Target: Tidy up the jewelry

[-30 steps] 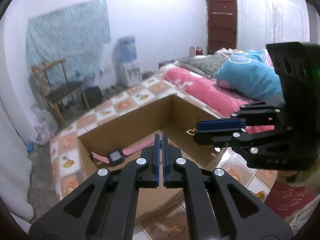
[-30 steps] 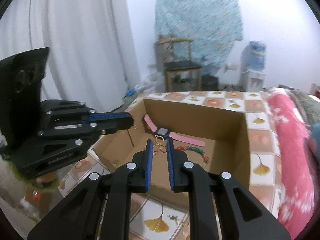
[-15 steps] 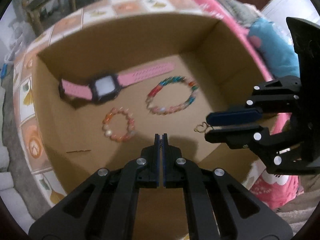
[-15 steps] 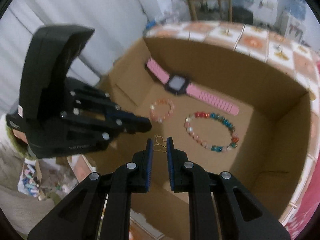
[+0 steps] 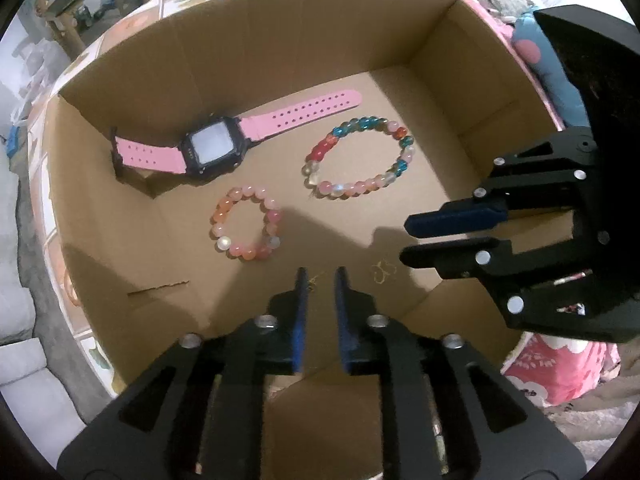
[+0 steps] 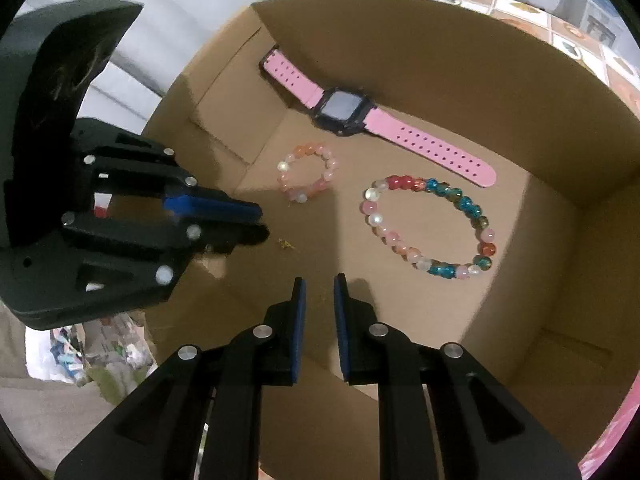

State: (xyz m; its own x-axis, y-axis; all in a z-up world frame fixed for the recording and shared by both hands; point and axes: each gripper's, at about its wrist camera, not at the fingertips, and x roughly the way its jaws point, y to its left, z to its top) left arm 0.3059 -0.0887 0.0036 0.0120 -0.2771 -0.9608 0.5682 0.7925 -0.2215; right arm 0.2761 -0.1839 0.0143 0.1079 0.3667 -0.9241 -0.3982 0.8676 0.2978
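Both grippers hung over the cardboard box [image 5: 248, 44]. Left gripper [image 5: 319, 276] had just been opening, nothing gripped; right gripper [image 6: 319, 282] was parted, empty. Two gold earrings [image 5: 383, 270] lay released on the floor beside watch [image 5: 208, 148] and bead bracelets [image 5: 360, 158]. Seemingly little remained.

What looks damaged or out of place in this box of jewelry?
The cardboard box has a short ragged slit in its floor, near the left wall in the left wrist view. The pink watch, pink bead bracelet and multicolour bead bracelet lie apart, untangled.
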